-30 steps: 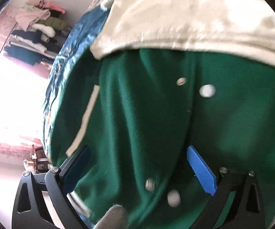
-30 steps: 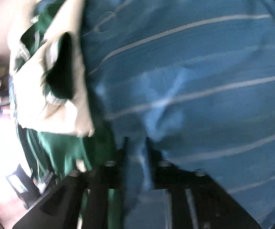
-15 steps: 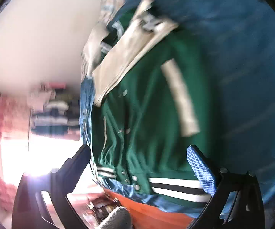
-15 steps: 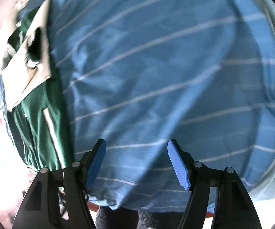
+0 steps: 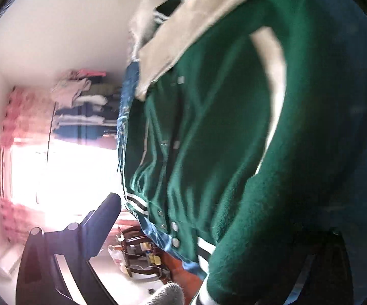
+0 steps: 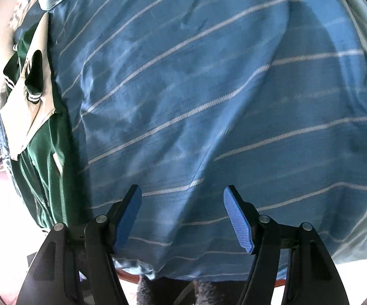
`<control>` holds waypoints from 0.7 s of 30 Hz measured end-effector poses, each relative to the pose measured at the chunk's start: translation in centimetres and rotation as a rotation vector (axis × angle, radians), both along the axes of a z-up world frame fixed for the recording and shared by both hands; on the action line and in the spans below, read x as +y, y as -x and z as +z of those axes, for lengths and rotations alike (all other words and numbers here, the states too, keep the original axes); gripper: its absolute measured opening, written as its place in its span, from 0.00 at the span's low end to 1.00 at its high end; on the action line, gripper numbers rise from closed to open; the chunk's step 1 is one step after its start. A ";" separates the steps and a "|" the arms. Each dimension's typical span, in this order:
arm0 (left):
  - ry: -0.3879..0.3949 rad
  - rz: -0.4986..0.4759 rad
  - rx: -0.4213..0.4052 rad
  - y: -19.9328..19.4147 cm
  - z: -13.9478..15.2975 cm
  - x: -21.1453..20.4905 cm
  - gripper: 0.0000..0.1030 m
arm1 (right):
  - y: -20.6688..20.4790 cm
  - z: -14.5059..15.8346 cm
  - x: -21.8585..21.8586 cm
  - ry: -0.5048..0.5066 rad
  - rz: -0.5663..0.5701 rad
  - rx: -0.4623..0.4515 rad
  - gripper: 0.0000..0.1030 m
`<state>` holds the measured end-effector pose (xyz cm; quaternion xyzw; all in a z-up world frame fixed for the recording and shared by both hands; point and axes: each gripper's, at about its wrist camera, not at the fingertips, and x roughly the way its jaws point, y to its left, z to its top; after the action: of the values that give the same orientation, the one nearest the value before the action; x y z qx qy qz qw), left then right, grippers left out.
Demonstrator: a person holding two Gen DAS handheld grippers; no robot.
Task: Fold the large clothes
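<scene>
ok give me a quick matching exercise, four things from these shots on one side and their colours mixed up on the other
Things:
1. jacket
2. bedsheet
3. jacket hood
4. right claw pads

Colours:
a. cream
b. bright blue
c. dark green
d. blue with thin white stripes

Pairs: 1-c, 2-d, 3-a, 4-b

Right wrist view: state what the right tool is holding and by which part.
Nothing. The right tool stands open above the blue striped bedspread, with no fabric between its pads; the green jacket lies off to the side.
</scene>
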<state>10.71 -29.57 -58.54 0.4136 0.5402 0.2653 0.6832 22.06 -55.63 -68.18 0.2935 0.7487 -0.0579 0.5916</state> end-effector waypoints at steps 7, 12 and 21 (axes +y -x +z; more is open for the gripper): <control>-0.032 -0.129 0.060 0.6 -2.0 -3.0 1.00 | -0.5 -1.2 2.1 -0.015 0.018 0.002 0.67; -0.031 -0.070 0.002 -1.6 -1.1 -1.3 0.94 | -4.3 -2.7 4.5 -0.112 0.091 -0.091 0.75; 0.075 -0.020 -0.078 -2.9 2.4 -0.5 0.29 | -13.5 -4.3 8.2 -0.403 0.116 -0.326 0.91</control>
<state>13.57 -30.02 -56.15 0.3826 0.5184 0.2540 0.7214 35.54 -47.42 -72.47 0.3675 0.6554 0.1744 0.6364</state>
